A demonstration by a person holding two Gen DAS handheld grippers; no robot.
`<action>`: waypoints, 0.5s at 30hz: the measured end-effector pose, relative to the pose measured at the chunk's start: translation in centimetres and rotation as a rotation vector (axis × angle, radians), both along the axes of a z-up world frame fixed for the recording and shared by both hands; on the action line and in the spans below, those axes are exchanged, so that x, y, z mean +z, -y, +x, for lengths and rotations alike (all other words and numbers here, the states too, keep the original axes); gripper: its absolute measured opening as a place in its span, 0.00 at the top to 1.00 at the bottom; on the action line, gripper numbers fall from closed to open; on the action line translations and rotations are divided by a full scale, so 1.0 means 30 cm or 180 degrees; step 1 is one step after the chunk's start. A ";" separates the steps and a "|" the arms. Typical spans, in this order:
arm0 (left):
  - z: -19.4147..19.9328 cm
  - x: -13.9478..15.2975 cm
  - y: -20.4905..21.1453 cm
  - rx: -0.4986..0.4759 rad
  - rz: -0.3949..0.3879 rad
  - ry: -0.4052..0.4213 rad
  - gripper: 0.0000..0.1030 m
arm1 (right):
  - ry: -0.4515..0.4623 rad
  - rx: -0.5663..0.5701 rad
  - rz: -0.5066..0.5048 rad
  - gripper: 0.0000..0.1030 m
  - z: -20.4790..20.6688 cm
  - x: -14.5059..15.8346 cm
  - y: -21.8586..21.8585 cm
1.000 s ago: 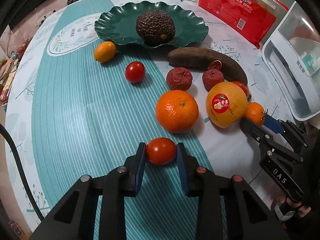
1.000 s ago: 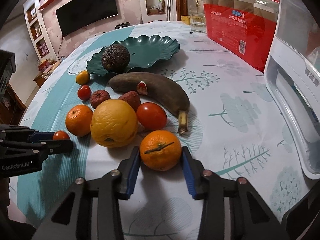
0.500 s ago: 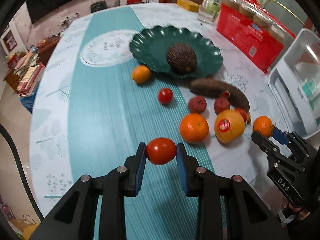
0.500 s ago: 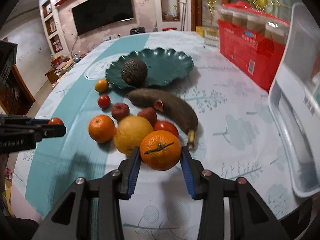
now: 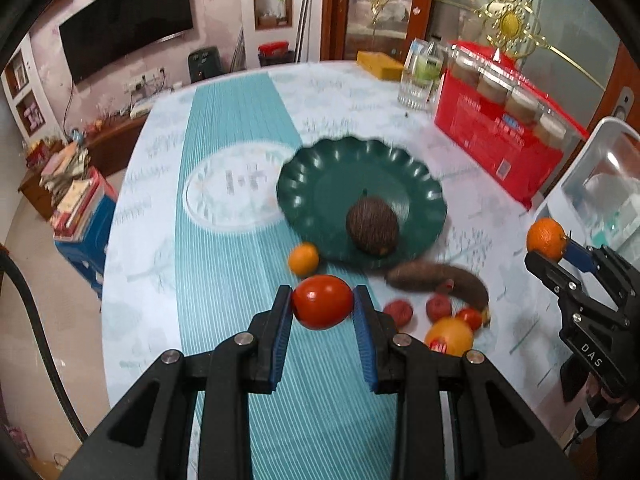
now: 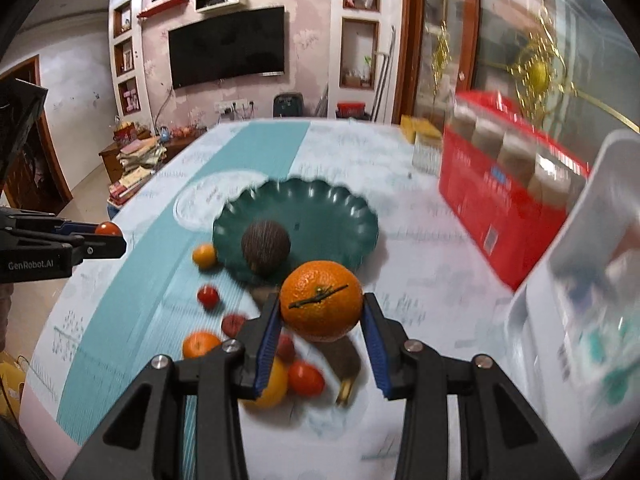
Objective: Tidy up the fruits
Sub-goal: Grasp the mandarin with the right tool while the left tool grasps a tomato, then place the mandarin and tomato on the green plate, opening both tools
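Teal and white cloth covers the round table [image 5: 224, 148], easily the biggest thing here. Next down is the red carton [image 5: 500, 136] along the far right edge, with a white plastic bin [image 6: 592, 280] beside it. Then the dark green scalloped plate [image 5: 320, 196], sitting mid-table with just one rough brown avocado [image 5: 372, 225] on it.

Off the plate's near rim there's a browned banana [image 5: 436, 278] lying flat on the cloth, and a yellow-orange grapefruit [image 5: 449, 336] with a red sticker just in front of it. Smaller bits scattered around: a loose orange [image 6: 200, 344], two wrinkly red fruits [image 5: 400, 312], a red tomato on the cloth [image 6: 306, 378], and a tiny kumquat [image 5: 304, 258] touching-close to the plate's left edge.

Both grippers are up off the table. The right gripper [image 6: 322, 318] is clamped on a mandarin [image 6: 321, 300], blue pads pressing both sides, hovering above the fruit pile. The left gripper [image 5: 322, 310] is pinching a small red tomato [image 5: 322, 306] the same way, held over the teal stripe near the plate.
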State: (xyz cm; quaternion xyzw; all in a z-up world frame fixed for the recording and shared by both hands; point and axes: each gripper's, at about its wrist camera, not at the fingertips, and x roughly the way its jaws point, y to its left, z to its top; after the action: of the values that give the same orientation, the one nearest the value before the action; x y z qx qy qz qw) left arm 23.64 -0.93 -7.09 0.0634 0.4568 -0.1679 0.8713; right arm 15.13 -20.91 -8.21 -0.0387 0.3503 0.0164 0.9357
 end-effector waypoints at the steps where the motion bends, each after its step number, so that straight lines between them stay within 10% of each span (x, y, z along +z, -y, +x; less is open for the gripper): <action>1: 0.012 0.017 0.010 -0.0019 0.0012 0.0040 0.72 | 0.0042 0.0020 -0.0036 0.61 0.015 0.018 0.000; 15: 0.227 0.105 0.123 -0.0096 0.0018 0.0276 0.72 | 0.0343 0.0183 -0.0040 0.61 0.237 0.132 -0.040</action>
State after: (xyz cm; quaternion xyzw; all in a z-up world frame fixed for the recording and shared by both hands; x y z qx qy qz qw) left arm 30.46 -4.63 -3.94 0.0800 0.4181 -0.1768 0.8874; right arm 22.25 -19.71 -4.26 -0.0554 0.2982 0.0389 0.9521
